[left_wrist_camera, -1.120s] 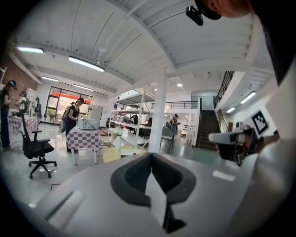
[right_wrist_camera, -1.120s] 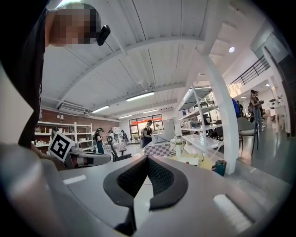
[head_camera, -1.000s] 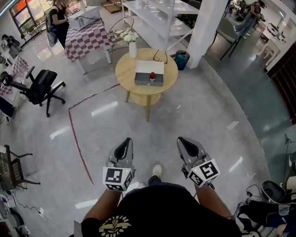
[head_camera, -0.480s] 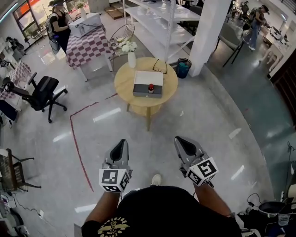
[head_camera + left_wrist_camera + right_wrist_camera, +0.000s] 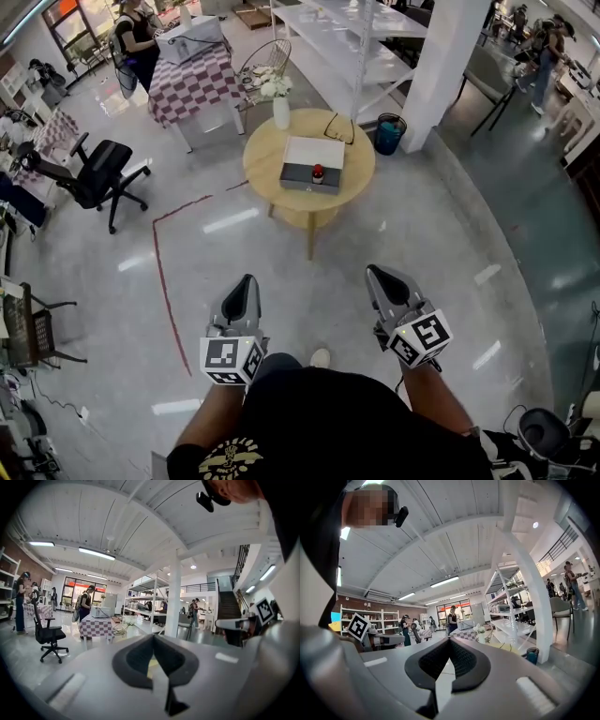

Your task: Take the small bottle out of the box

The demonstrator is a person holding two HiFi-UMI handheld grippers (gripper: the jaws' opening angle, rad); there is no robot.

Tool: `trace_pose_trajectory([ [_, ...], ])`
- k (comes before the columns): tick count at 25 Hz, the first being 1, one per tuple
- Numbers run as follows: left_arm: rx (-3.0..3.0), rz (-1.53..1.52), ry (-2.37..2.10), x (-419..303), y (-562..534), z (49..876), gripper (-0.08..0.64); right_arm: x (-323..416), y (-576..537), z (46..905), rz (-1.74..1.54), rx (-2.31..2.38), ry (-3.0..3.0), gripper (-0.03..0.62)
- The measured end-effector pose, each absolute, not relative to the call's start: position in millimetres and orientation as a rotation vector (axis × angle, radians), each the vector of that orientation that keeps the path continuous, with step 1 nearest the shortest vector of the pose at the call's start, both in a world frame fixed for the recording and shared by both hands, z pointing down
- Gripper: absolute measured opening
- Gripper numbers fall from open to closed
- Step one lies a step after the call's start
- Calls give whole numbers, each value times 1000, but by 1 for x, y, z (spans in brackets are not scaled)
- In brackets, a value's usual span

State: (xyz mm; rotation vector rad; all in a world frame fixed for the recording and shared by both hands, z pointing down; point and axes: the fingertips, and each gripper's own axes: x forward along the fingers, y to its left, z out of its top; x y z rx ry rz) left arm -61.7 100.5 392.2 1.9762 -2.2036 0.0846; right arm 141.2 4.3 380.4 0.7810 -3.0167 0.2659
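The left tongs (image 5: 246, 283) and right tongs (image 5: 378, 276) look like matt grey plastic, with finely ribbed black pads (image 5: 464, 660). The floor (image 5: 281, 262) under them is glossy, mirroring lights. Far ahead of them, the round surface (image 5: 267, 161) looks like pale smooth wood.

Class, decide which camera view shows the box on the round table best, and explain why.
The head view: the box lies in full sight from above on the table, with the red-topped bottle at its front. Neither gripper view shows the box clearly; each gripper's own jaws fill its foreground.
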Motion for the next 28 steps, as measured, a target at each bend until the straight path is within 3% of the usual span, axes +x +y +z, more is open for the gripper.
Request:
trace_pose_trajectory([
  [28,2035,113,-2111,-71,65,402,0,136,-13,395,305,859,-2973,8],
])
